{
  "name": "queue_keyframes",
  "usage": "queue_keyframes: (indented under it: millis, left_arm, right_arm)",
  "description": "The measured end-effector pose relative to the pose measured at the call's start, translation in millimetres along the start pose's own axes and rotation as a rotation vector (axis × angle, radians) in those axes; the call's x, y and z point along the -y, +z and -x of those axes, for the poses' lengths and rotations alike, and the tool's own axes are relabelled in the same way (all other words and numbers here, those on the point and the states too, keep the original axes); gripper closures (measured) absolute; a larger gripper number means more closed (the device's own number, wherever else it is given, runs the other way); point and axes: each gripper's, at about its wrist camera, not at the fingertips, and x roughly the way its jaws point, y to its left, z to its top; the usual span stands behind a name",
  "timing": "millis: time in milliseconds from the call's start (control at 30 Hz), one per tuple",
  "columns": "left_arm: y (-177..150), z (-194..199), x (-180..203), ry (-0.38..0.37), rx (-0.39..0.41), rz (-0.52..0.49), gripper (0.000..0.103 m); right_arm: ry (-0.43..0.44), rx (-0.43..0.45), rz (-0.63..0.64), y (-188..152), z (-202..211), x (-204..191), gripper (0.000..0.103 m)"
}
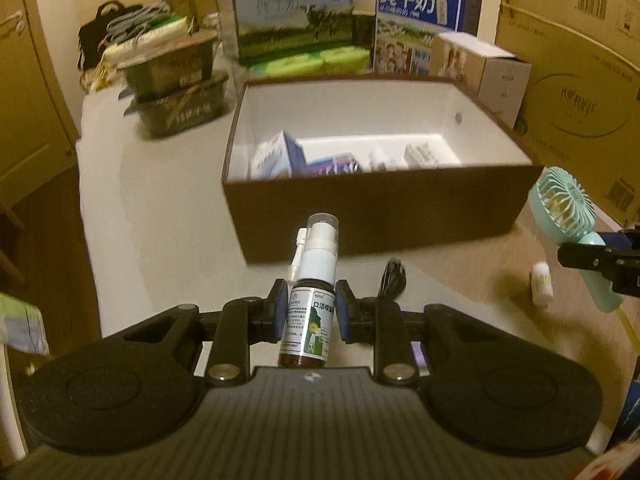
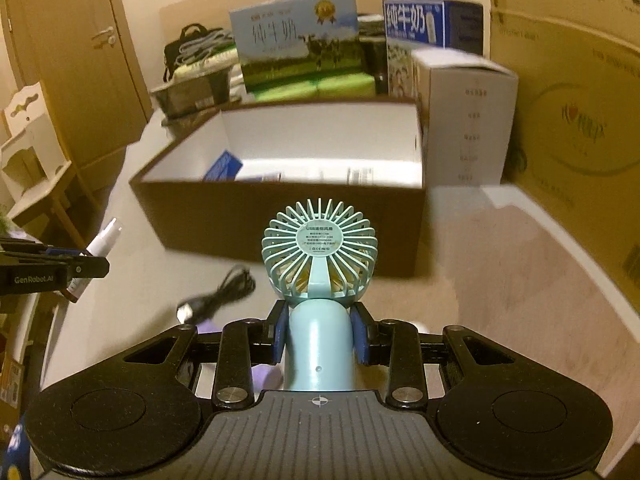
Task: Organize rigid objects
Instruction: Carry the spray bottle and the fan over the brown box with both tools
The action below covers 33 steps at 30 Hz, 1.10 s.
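My left gripper point(image 1: 311, 312) is shut on a brown spray bottle point(image 1: 307, 322) with a white nozzle, held upright above the table in front of the brown storage box point(image 1: 384, 204). My right gripper point(image 2: 319, 330) is shut on the handle of a teal handheld fan point(image 2: 319, 258), held upright in front of the same box point(image 2: 280, 216). The fan point(image 1: 568, 208) and right gripper point(image 1: 600, 260) show at the right of the left wrist view. The bottle point(image 2: 98, 248) and left gripper point(image 2: 52, 272) show at the left of the right wrist view. The box holds several small medicine cartons point(image 1: 280, 156).
A black USB cable point(image 2: 218, 298) and a small white bottle point(image 1: 542, 284) lie on the table before the box. Milk cartons point(image 1: 296, 12), green packs, stacked dark trays point(image 1: 180, 92) and a white box point(image 2: 468, 120) stand behind it. A large cardboard carton point(image 1: 580, 80) is on the right.
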Motion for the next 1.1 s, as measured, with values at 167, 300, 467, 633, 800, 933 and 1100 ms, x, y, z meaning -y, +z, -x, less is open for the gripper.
queue_keyframes:
  millis: [167, 300, 467, 633, 800, 933, 1100]
  left_arm:
    - [28.7, -5.8, 6.2, 0.003, 0.04, -0.037, 0.08]
    - [54.2, -15.6, 8.7, -0.011, 0.056, -0.035, 0.08]
    - [86.2, -30.2, 14.8, -0.023, 0.067, -0.05, 0.08]
    - [115.2, -45.9, 23.4, -0.035, 0.071, -0.077, 0.08]
    - [138.1, -68.5, 28.3, -0.045, 0.056, -0.08, 0.08]
    - [152.9, -92.1, 28.9, -0.036, 0.027, -0.076, 0.08]
    - [163.0, -121.3, 26.3, -0.015, -0.011, -0.077, 0.08]
  right_arm:
    - [0.013, 0.032, 0.001, 30.1, -6.6, 6.4, 0.07]
    - [0.022, 0.051, -0.014, 56.3, -13.5, 13.3, 0.07]
    - [0.02, 0.066, -0.025, 90.3, -27.3, 22.2, 0.069]
    - [0.011, 0.065, -0.018, 116.7, -45.6, 25.0, 0.07]
    - [0.008, 0.048, -0.014, 137.0, -68.5, 24.5, 0.07]
    - [0.014, 0.024, -0.02, 147.4, -89.0, 23.2, 0.069]
    - [0.012, -0.006, -0.033, 154.3, -115.9, 21.5, 0.07]
